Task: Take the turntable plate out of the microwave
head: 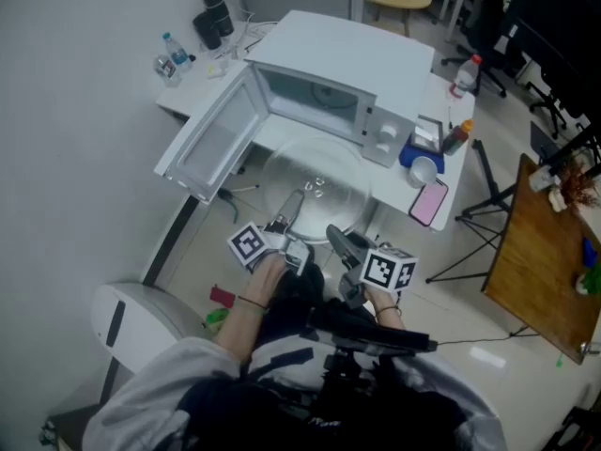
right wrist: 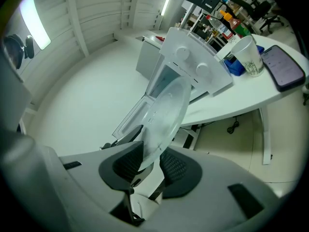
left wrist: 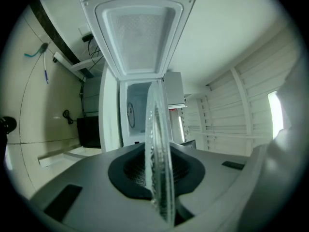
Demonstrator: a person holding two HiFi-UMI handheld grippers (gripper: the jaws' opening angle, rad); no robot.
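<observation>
The clear glass turntable plate is outside the white microwave, held roughly level in the air in front of the table edge. The microwave door hangs wide open to the left. My left gripper is shut on the plate's near rim, and my right gripper grips the rim just to its right. In the left gripper view the plate runs edge-on between the pads of that gripper. The right gripper view shows the plate slanting up out of the right gripper, its rim between the dark pads.
On the white table, right of the microwave, lie a pink phone, a cup and a brown bottle. A water bottle and a black jug stand at the back left. A wooden table stands to the right, a white bin at lower left.
</observation>
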